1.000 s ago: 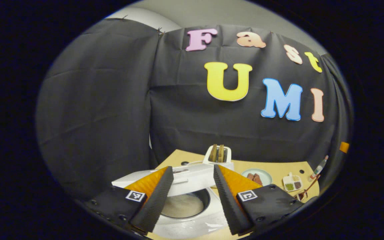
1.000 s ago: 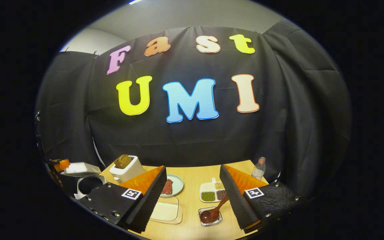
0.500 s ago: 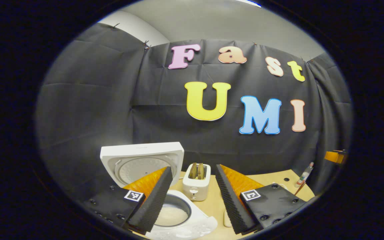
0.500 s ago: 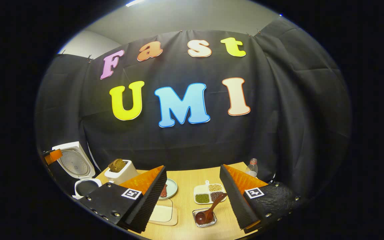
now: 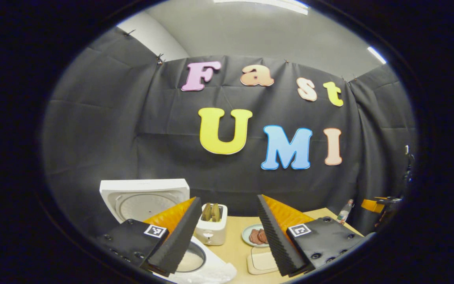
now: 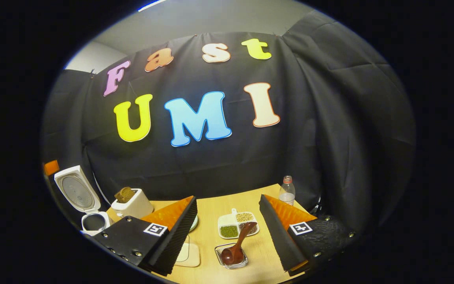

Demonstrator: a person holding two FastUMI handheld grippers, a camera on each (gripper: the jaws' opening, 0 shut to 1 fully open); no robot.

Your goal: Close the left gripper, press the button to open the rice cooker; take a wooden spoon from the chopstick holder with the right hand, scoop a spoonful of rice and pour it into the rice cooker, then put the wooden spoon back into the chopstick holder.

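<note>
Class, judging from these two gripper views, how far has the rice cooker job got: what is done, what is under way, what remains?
Done: the rice cooker lid stands open. In hand: nothing; the right gripper is open above the table, and the wooden spoon rests in a small clear dish. The left gripper is open too. Left: take the spoon, scoop, pour, return it.

toaster (image 6: pixel 134 205) with bread, divided bean dish (image 6: pixel 237 225), bottle (image 6: pixel 287 191), wooden table (image 6: pixel 223 205)

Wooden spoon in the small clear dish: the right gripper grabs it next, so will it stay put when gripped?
The brown wooden spoon looks rigid and probably light. It leans on the small clear dish, so it may pivot, and the dish could slide.
</note>
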